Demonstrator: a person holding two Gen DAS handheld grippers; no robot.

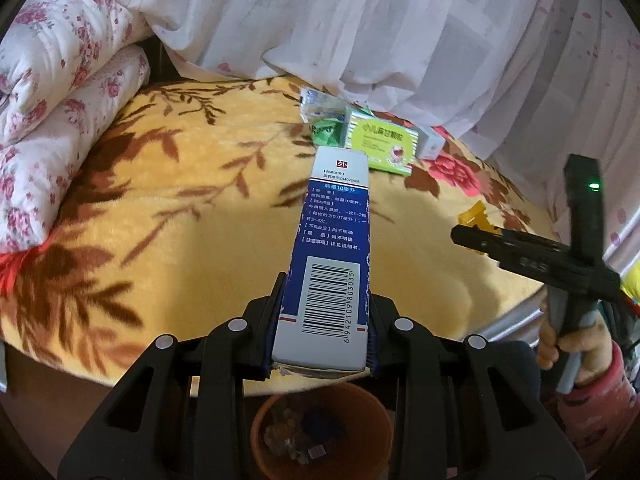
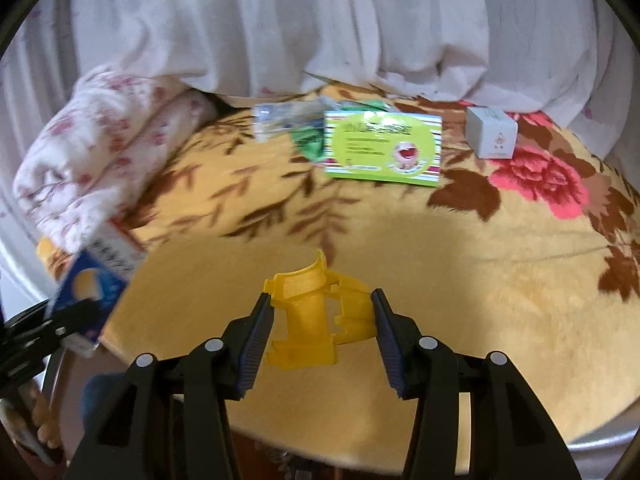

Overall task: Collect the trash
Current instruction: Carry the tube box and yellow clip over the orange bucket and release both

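While the left claw [image 1: 326, 320] clenches the stiff, light blue-and-white cardboard box [image 1: 332, 248] above the terracotta bin [image 1: 320, 432], the right claw [image 2: 322, 320] grips the rigid yellow plastic piece [image 2: 316, 312] beyond that bin.

A long blue-and-white medicine box [image 1: 326, 264] with a barcode juts forward, clamped at its near end. A yellow plastic piece [image 2: 316, 316], angular and notched, is pinched above the near blanket. At the far side lie a green striped box [image 2: 382, 148] flat, crumpled wrappers [image 2: 288, 120] left of it, and a small white box [image 2: 492, 132] to its right
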